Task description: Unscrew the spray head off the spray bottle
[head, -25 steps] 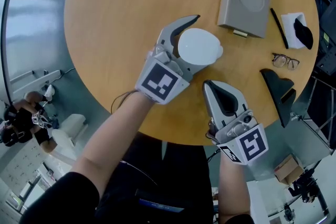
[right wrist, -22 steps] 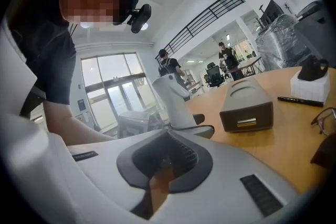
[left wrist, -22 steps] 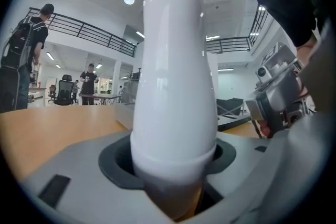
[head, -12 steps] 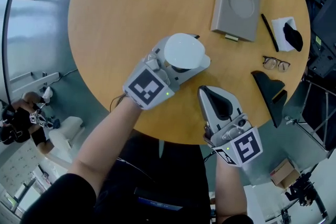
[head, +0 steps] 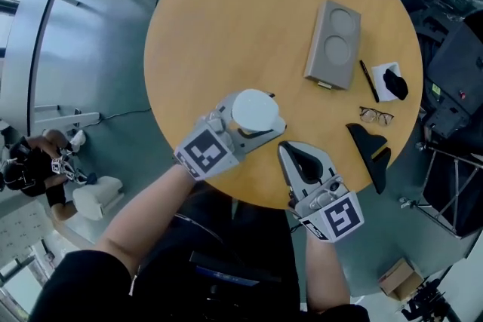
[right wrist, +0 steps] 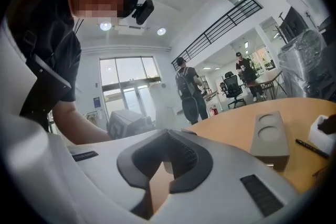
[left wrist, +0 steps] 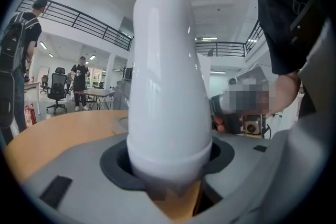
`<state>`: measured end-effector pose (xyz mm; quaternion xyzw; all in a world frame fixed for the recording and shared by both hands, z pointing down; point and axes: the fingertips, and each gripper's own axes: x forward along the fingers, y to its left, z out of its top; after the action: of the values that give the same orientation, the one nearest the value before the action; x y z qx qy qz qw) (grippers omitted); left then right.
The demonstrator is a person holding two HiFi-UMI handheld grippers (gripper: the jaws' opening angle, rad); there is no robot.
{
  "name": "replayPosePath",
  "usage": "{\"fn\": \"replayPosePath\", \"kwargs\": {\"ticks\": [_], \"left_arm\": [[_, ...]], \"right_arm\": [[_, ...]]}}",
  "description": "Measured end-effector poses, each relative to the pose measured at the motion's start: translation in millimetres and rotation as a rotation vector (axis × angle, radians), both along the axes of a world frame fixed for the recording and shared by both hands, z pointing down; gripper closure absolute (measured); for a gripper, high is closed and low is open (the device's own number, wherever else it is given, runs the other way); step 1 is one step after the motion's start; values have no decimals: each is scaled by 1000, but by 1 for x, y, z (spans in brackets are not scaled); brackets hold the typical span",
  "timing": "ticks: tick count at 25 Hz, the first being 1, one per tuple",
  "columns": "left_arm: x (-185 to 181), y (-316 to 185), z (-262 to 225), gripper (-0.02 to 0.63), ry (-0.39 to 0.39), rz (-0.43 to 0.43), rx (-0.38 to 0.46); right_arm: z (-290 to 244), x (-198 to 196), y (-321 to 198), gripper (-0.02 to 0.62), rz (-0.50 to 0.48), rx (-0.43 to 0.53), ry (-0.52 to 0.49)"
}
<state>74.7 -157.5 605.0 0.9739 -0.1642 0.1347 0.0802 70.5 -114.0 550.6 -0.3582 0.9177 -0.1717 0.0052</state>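
Seen from above, a round wooden desk point(head: 226, 26) carries a grey tray point(head: 332, 45) with two round hollows, a black pen point(head: 367, 81), a pair of glasses point(head: 375, 115) and a black angular object point(head: 370, 151), all on its right side. From this height the spray bottle point(head: 255, 109) is only a white disc, held over the desk's near edge by the left hand-held gripper point(head: 270, 117). The right hand-held gripper point(head: 293, 149) hangs just beside it, nearer the person.

The left gripper view shows the bottle's side instead. It is smooth, glossy white, and stands upright. It is widest where the jaws take it, narrowing to a rounded top. Its lower end is hidden behind the jaws, with the wooden desk visible underneath. This view also shows a bright hall with railings and people standing far behind.

The left hand-held gripper's jaws have just been closing with the bottle between them. Their dark curved pads now clasp its wide part on both sides.

In the right gripper view the jaws are clenched together with nothing between them. Past them the tray lies on the desk to the right, and the white bottle is faint in the distance.
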Motion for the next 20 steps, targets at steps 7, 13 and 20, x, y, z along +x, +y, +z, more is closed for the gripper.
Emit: {"fn": "replayPosePath", "kwargs": {"ticks": [7, 13, 20], "left_arm": [[-15, 39, -73, 321, -21, -1, -11], [-34, 69, -125, 321, -32, 10, -1], [-47, 87, -180, 321, -38, 27, 19]], "right_arm": [[-81, -18, 27, 591, -80, 23, 22], [-129, -30, 59, 589, -114, 41, 72], [-179, -44, 84, 576, -133, 37, 68]]}}
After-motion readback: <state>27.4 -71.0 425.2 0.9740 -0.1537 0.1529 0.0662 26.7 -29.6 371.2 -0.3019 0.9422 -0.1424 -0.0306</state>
